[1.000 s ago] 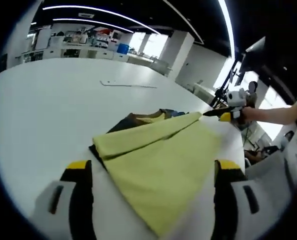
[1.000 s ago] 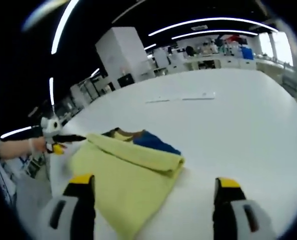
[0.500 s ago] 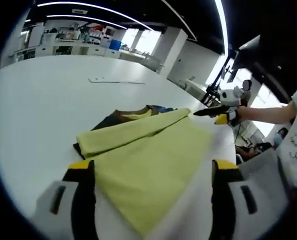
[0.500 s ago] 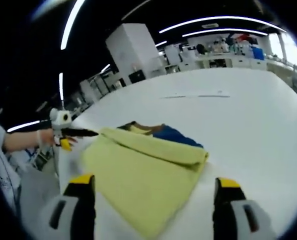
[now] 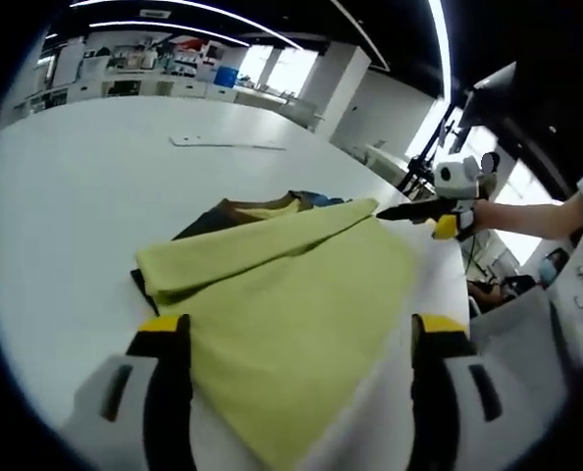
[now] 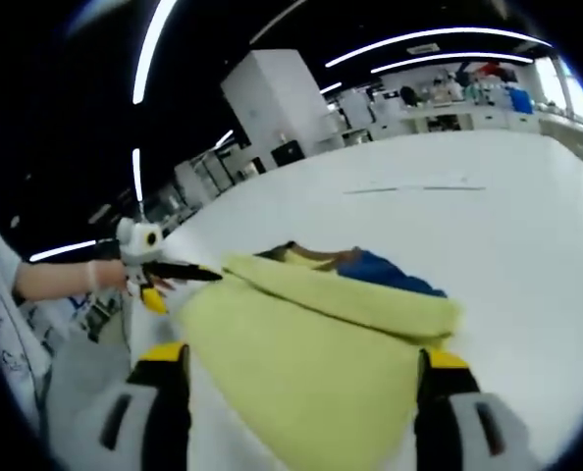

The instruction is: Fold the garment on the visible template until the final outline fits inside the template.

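Garment: yellow-green garment (image 5: 291, 294) lies folded on the white table (image 5: 76, 186), dark brown and blue layers peeking out at its far edge; I can't make out the template.
Change: over the last second the garment has grown larger in both views, so I've brought both grippers closer; the fold itself looks unchanged.
Left gripper (image 5: 296, 358): jaws wide apart, empty, straddling the garment's near edge.
Right gripper (image 6: 296, 378): jaws spread, empty, above the garment's near edge; in the left gripper view it sits at the garment's far corner.
Meaning: I judge another fold is coming.
Containers: I see none near the garment.
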